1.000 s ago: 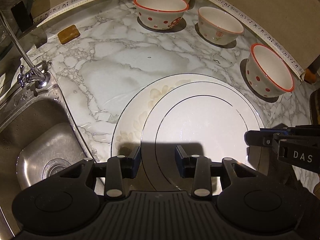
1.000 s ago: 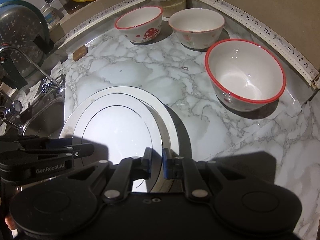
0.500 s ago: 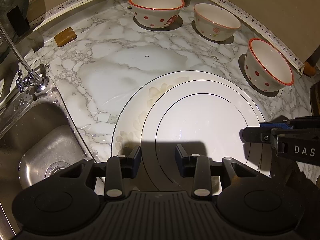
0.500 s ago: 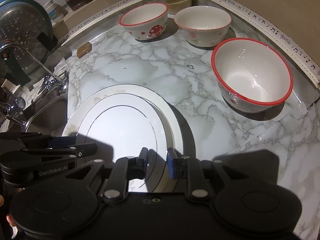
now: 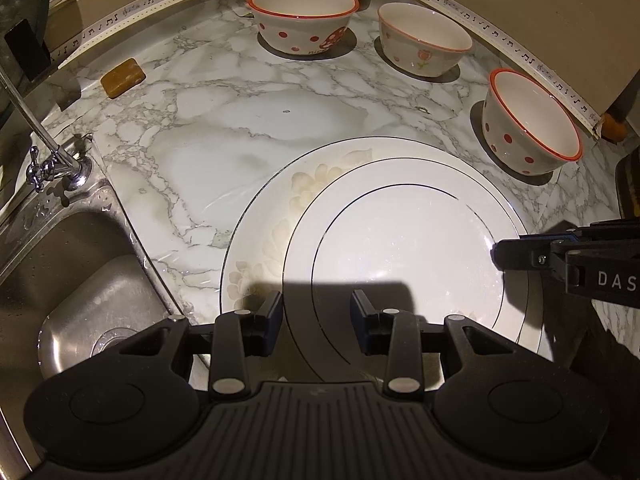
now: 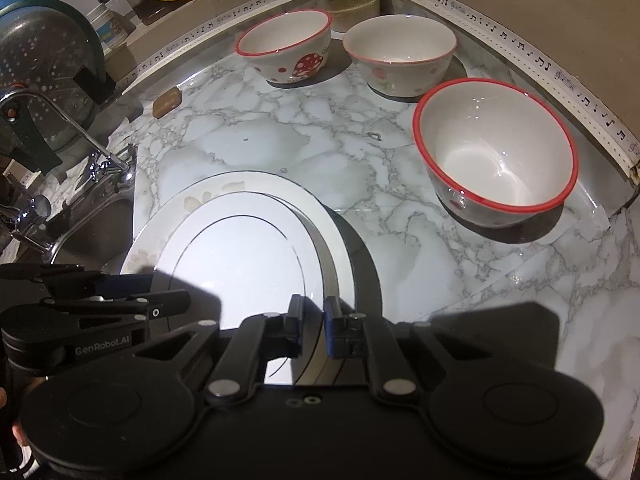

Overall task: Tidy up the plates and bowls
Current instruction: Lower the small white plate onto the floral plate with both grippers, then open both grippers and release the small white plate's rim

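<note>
Since a second ago my right hand-held gripper (image 6: 311,326) has parted and pinched again on the right rim of the small plate (image 5: 400,248); the plates have not shifted. My left hand-held gripper (image 5: 316,320) stands part open over that plate's near rim, not pressing it. White with thin dark rings, it lies off-centre on a larger flowered plate (image 5: 264,232) at the desk's (image 5: 248,132) near edge beside the sink (image 5: 80,280). I judge it glazed, stiff, slippery and breakable: best gripped at the rim.
</note>
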The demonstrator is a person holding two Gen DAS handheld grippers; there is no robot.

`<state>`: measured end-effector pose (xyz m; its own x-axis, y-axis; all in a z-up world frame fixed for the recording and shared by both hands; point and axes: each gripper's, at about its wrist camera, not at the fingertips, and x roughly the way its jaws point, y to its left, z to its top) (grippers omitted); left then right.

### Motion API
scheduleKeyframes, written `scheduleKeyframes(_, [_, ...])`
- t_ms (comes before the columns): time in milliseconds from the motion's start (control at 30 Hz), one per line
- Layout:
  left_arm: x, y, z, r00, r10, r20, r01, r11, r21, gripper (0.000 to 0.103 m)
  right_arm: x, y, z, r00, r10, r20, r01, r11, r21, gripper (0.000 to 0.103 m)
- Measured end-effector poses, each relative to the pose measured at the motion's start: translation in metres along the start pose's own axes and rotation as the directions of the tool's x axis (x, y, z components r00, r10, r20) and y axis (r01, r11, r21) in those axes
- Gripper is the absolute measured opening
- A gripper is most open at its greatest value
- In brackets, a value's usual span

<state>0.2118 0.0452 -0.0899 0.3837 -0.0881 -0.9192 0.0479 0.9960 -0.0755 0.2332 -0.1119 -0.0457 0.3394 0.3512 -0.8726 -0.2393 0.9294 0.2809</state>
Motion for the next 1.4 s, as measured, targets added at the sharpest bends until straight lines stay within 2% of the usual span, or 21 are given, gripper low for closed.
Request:
scheduleKeyframes(133, [-0.001,0.006,0.001,1.000,-0.021,-0.003,0.021,0.999,-0.025,0.036,-0.002,-0.001,0.000,1.000,0.010,0.005,-0.010,1.000,0.002,0.010])
scheduleKeyframes(333, [-0.005,0.009,0.001,1.000,-0.008,0.015,0.009,1.000,-0.025,0.036,0.000,0.000,0.001,1.000,0.002,0.009,-0.002,1.000,-0.019,0.010])
scheduleKeyframes(500, [-0.017,0.012,0.000,0.995,0.042,0.086,-0.040,0.999,-0.020,0.036,0.005,0.000,0.002,1.000,0.008,-0.004,-0.008,1.000,-0.018,0.010])
scheduleKeyframes(667, [-0.021,0.014,0.005,0.993,0.010,0.120,-0.009,1.000,-0.012,0.036,0.010,0.000,0.002,1.000,0.018,-0.012,-0.018,1.000,-0.011,0.011])
scheduleKeyframes(900, [-0.012,0.005,0.002,0.995,-0.001,0.101,-0.001,1.000,0.017,0.036,0.015,0.004,0.004,0.999,0.024,-0.030,-0.024,0.999,-0.021,0.011])
scheduleKeyframes(1200, [-0.007,0.007,0.001,0.996,-0.015,0.087,0.015,1.000,0.005,0.036,0.019,0.005,0.008,0.999,0.029,-0.044,-0.030,0.999,-0.027,0.015])
scheduleKeyframes(1267, [-0.006,0.007,0.001,0.996,-0.023,0.082,0.023,1.000,0.001,0.036,0.020,0.006,0.008,0.998,0.036,-0.046,-0.038,0.999,-0.025,0.021])
scheduleKeyframes(1400, [-0.006,0.007,0.001,0.997,-0.034,0.075,0.035,0.999,0.001,0.036,0.018,0.011,0.008,0.999,0.028,-0.043,-0.030,0.998,-0.048,0.026])
